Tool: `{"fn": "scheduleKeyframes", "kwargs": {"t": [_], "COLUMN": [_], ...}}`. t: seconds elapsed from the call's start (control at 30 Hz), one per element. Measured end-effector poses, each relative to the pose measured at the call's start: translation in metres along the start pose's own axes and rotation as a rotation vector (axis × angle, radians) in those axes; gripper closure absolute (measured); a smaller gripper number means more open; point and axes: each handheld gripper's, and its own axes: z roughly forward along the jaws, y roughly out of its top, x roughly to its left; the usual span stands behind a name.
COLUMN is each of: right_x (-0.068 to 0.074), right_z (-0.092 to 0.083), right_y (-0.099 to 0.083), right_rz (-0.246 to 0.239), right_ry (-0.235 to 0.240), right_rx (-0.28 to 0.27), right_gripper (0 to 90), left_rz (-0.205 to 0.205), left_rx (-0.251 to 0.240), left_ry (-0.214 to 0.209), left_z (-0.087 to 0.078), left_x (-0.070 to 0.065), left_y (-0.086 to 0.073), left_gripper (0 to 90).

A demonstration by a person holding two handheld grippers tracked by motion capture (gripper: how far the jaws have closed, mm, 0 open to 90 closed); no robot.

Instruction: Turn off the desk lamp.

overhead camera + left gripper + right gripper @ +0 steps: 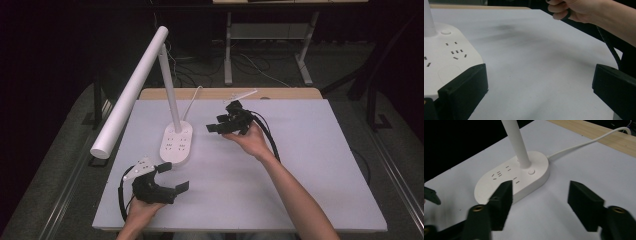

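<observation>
A white lamp (176,140) stands left of centre on the desk (310,165), toward the far edge. Its base (511,181) is a flat oval that doubles as a power strip: the top carries several groups of dark socket slots, and a small round button (531,171) sits just beside the foot of the stem (516,143). The slim round stem rises from the far end of the base, tilting slightly, and meets a long white tube head (131,92) that slants down toward the desk's left edge, ending in a flat round cap. A white cord (584,143) leaves the back of the base and runs over the pale wooden strip along the desk's far side. No brand, label or readable writing can be made out on the lamp; the socket marks are too small to tell apart.

The left gripper (172,177) rests near the front left of the desk, held in the left hand (142,207), just in front of the base. Its jaws stand wide apart with nothing between them; in the left gripper view one jaw lies close against the base's edge, though contact cannot be told.

The right gripper (216,127) hovers just right of the base, held in the right hand (252,140), its black cable (270,137) looping back along the forearm. Its jaws are also spread wide and empty, pointing toward the base.
</observation>
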Motion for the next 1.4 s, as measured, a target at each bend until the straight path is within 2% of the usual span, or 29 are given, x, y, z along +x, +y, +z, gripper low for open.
{"fn": "scheduleKeyframes", "kwargs": {"t": [0.1, 0.13, 0.17, 0.2, 0.27, 0.33, 0.4, 0.43, 0.53, 0.6, 0.97, 1.07, 1.2, 1.23, 1.33, 1.4], "right_x": [0.0, 0.0, 0.001, 0.001, 0.001, 0.0, 0.0, 0.0, -0.001, -0.001, 0.001, 0.001, 0.004, 0.004, 0.009, 0.01], "right_z": [-0.017, -0.017, -0.021, -0.025, -0.034, -0.049, -0.053, -0.062, -0.071, -0.084, -0.12, -0.13, -0.146, -0.146, -0.156, -0.158], "right_y": [-0.005, -0.005, -0.007, -0.008, -0.012, -0.021, -0.023, -0.029, -0.035, -0.044, -0.081, -0.094, -0.121, -0.121, -0.145, -0.15], "right_rz": [0.019, 0.019, 0.016, 0.015, 0.025, 0.035, 0.032, 0.034, 0.036, 0.044, 0.059, 0.073, 0.104, 0.104, 0.117, 0.12], "right_ry": [0.009, 0.009, 0.01, -0.009, -0.025, -0.023, -0.02, -0.027, -0.027, -0.035, -0.052, -0.056, -0.086, -0.086, -0.129, -0.131], "right_rx": [-0.012, -0.012, -0.007, -0.002, -0.001, -0.021, -0.025, -0.025, -0.03, -0.035, -0.057, -0.061, -0.08, -0.08, -0.084, -0.084], "right_gripper": [10.9, 10.9, 5.6, 0.4, 0.4, 0.4, 0.4, 0.4, 0.4, 0.4, 0.4, 0.5, 0.5, 0.5, 0.5, 0.5], "left_rz": [0.001, 0.001, 0.001, -0.002, 0.001, 0.002, 0.004, 0.004, 0.008, 0.008, 0.009, 0.01, 0.014, 0.014, 0.015, 0.018], "left_rx": [0.001, 0.001, 0.002, -0.001, 0.002, 0.002, 0.005, 0.006, 0.009, 0.01, 0.009, 0.01, 0.011, 0.012, 0.011, 0.011], "left_ry": [-0.001, -0.001, 0.0, -0.001, -0.001, -0.002, -0.003, -0.005, -0.007, -0.006, -0.004, -0.003, -0.003, -0.003, -0.003, -0.004], "left_z": [0.0, 0.001, 0.001, 0.001, 0.001, 0.001, 0.001, 0.001, 0.002, 0.002, 0.002, 0.002, 0.001, 0.001, 0.001, 0.002], "left_x": [-0.001, -0.001, -0.001, -0.001, -0.001, -0.001, -0.001, -0.002, -0.002, -0.003, -0.003, -0.004, -0.003, -0.003, -0.004, -0.004], "left_y": [0.0, 0.0, 0.0, 0.0, 0.0, 0.0, 0.0, 0.0, 0.0, 0.0, 0.0, 0.0, 0.0, 0.0, 0.0, 0.001], "left_gripper": [0.0, 0.0, 0.0, 0.0, 0.0, 0.0, 0.0, 0.0, 0.0, 0.0, 0.0, 0.0, 0.0, 0.0, 0.0, 0.0]}}
